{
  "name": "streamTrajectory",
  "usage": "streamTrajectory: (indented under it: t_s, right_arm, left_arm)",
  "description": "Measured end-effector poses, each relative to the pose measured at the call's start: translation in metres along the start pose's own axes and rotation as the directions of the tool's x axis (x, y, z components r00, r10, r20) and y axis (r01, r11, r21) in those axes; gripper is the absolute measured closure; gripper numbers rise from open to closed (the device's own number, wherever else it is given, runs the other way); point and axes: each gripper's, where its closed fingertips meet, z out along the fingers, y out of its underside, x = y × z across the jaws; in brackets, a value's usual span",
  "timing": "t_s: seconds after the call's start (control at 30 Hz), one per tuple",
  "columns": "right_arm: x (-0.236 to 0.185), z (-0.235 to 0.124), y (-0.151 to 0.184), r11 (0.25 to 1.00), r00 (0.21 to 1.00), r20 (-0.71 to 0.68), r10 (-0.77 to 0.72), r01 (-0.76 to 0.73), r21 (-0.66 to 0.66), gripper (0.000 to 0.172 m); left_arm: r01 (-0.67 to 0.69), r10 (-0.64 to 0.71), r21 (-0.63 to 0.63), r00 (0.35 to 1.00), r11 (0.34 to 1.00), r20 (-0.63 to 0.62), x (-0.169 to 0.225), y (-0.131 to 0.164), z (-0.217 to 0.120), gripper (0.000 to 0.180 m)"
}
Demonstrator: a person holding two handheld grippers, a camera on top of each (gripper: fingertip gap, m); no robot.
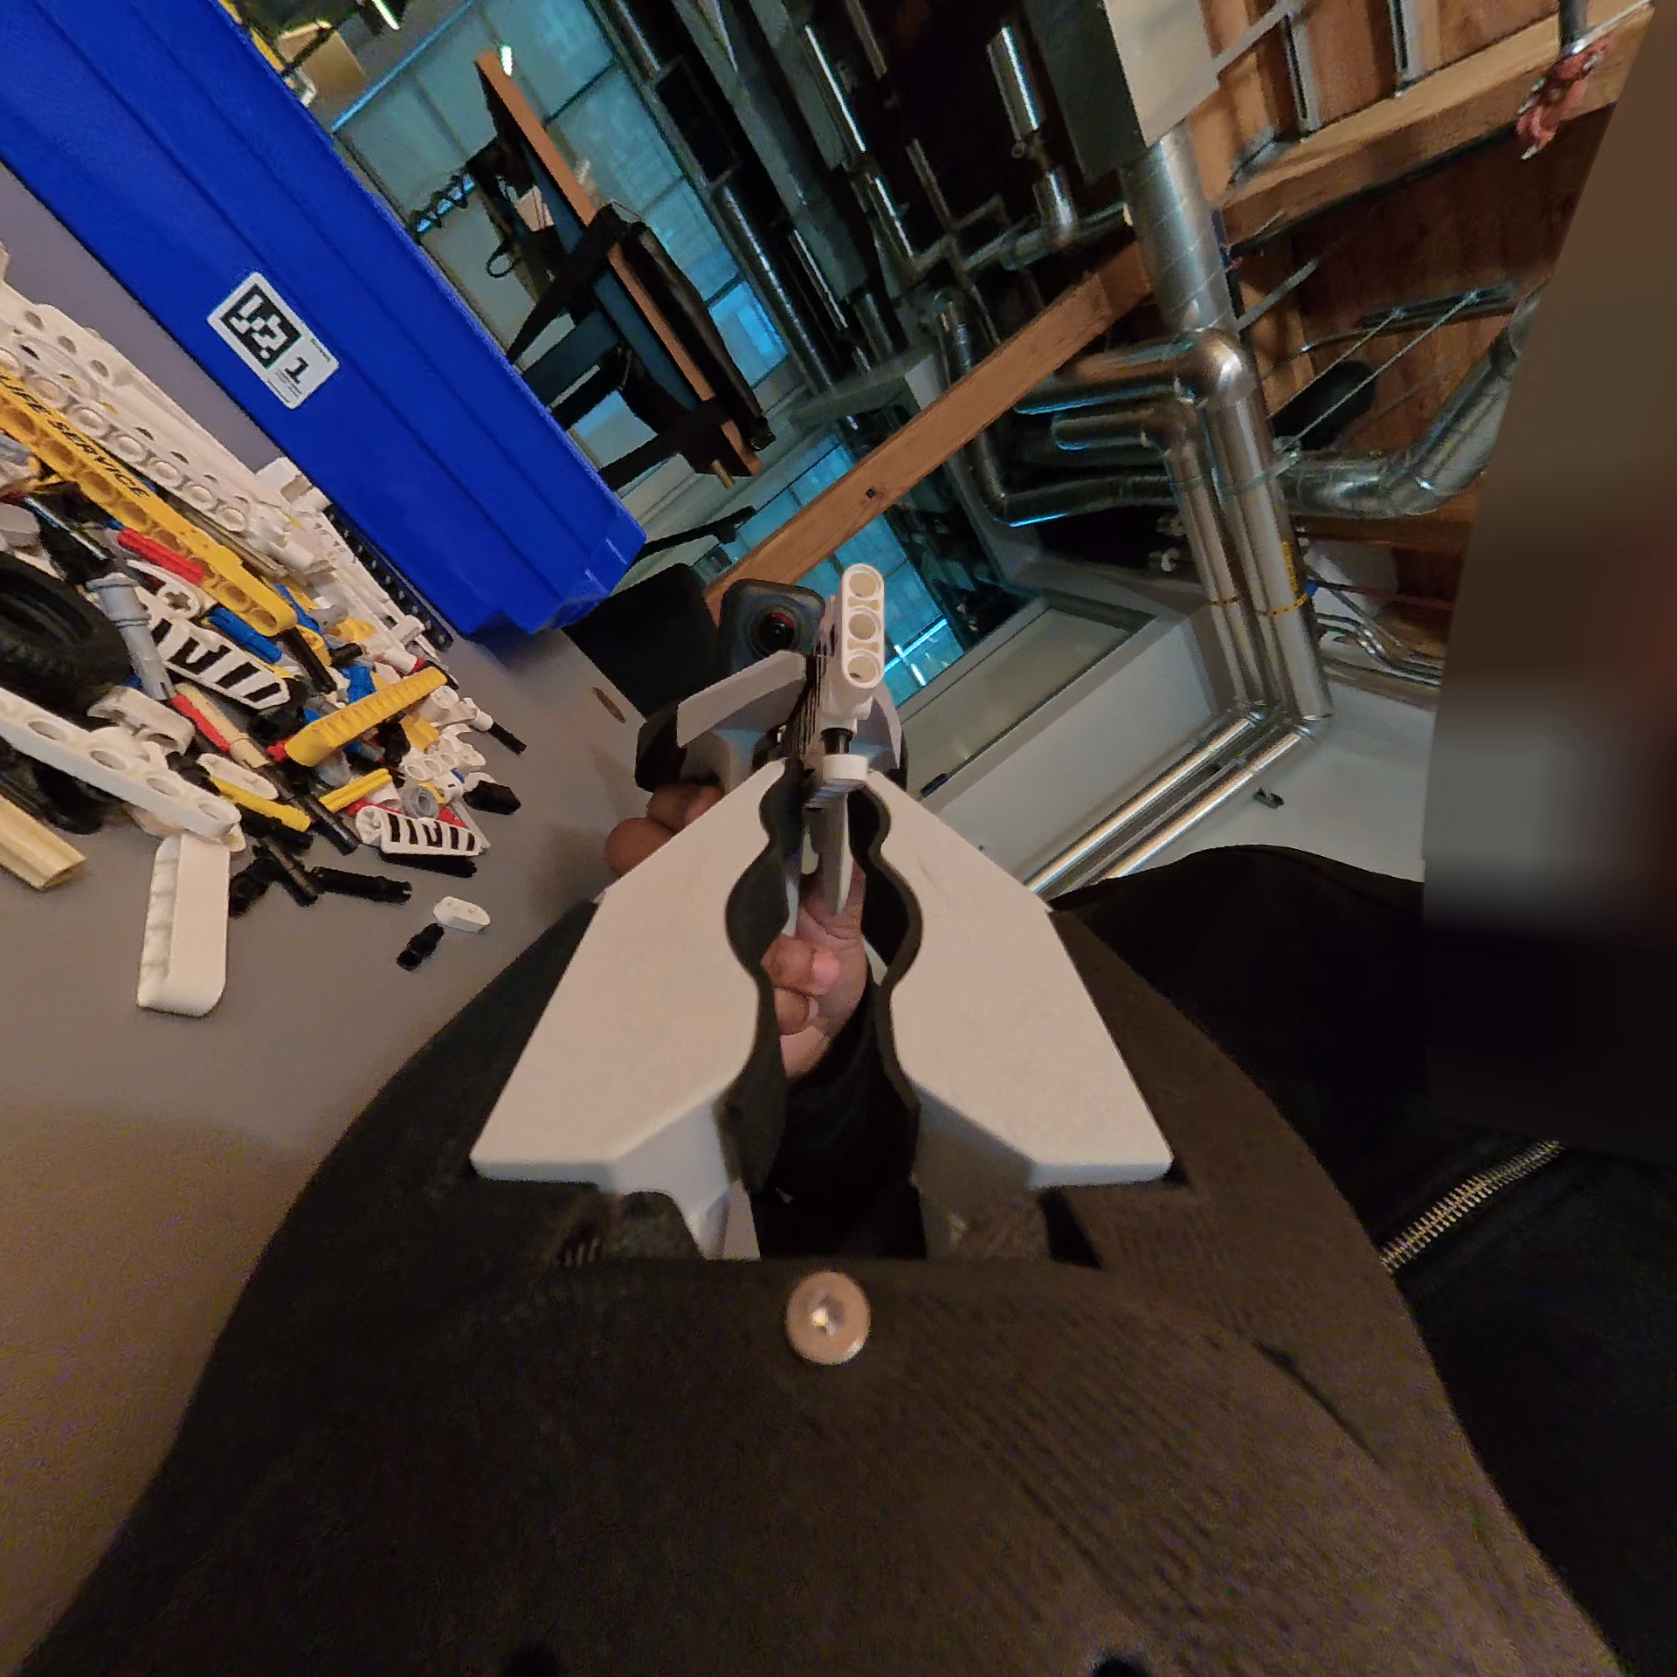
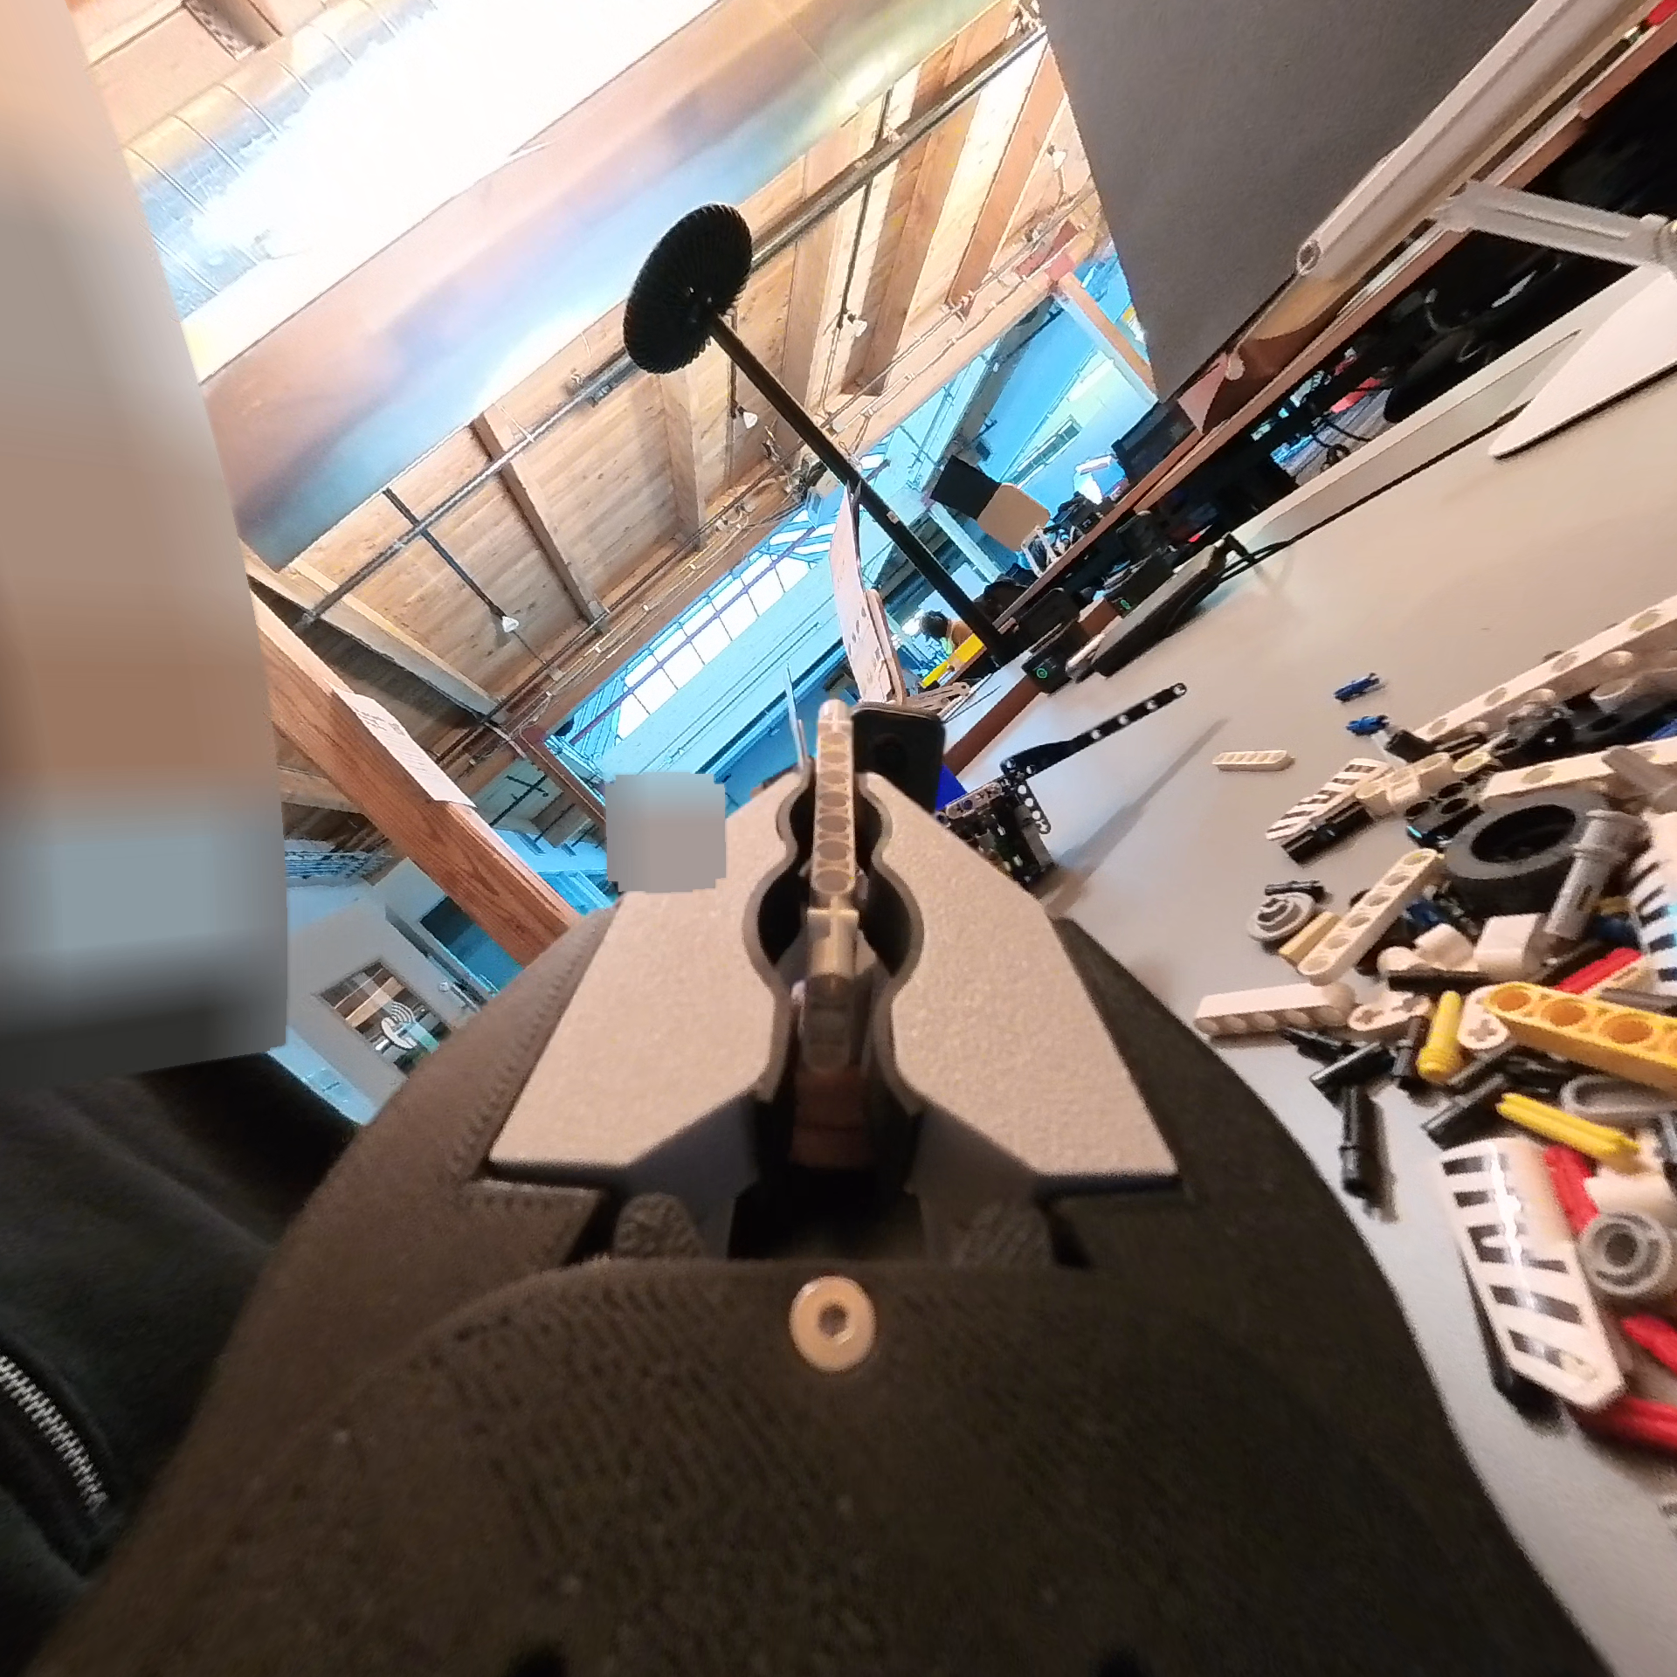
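Both grippers are raised clear of the table, the left gripper (image 1: 830,799) pinching a small white bush on a black pin plugged into the white beam (image 1: 856,635) that the right gripper (image 2: 833,817) clamps edge-on, with the brick pile (image 1: 227,653) lying well left of the left gripper.

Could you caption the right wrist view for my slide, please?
Right tool grips a white beam above a brick-strewn table.

Left gripper (image 1: 830,799) fingers (image 1: 690,907) clamping white beam (image 1: 853,653)
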Motion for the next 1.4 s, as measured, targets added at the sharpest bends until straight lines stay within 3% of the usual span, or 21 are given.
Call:
streamTrajectory:
  t_s: [0.17, 0.4, 0.73, 1.07, 1.3, 1.33, 1.4]
  right_arm:
    - [0.001, 0.000, 0.001, 1.000, 1.000, -0.007, -0.003, 0.003, -0.022, 0.168]
    - [-0.002, 0.000, 0.005, 0.990, 0.990, 0.075, 0.118, -0.112, -0.081, 0.169]
    - [0.001, 0.006, 0.026, 0.968, 0.995, -0.013, -0.095, 0.089, -0.233, 0.168]
    - [-0.018, 0.009, 0.035, 0.958, 0.988, 0.089, -0.123, 0.142, -0.250, 0.168]
    - [-0.005, 0.010, 0.031, 0.973, 0.996, -0.004, -0.090, 0.087, -0.213, 0.168]
    - [-0.003, 0.009, 0.023, 0.981, 0.994, -0.024, -0.105, 0.099, -0.166, 0.168]
    - [0.006, -0.001, 0.005, 0.990, 0.995, -0.049, -0.089, 0.083, -0.114, 0.168]
  left_arm:
    - [-0.038, 0.039, -0.027, 0.999, 0.999, 0.036, -0.002, 0.003, 0.000, 0.175]
    - [-0.079, 0.082, -0.095, 0.996, 0.992, 0.037, 0.000, 0.008, -0.002, 0.174]
    - [0.008, 0.026, -0.285, 0.993, 0.959, 0.114, -0.005, 0.021, -0.019, 0.175]
    - [0.001, 0.040, -0.410, 0.995, 0.912, 0.090, 0.012, 0.034, -0.027, 0.173]
    - [-0.047, 0.152, -0.435, 0.966, 0.899, 0.210, 0.000, 0.031, -0.028, 0.173]
    - [-0.042, 0.170, -0.476, 0.958, 0.879, 0.229, -0.001, 0.037, -0.030, 0.175]
    - [-0.019, 0.297, -0.662, 0.903, 0.750, 0.310, -0.023, 0.070, -0.043, 0.173]
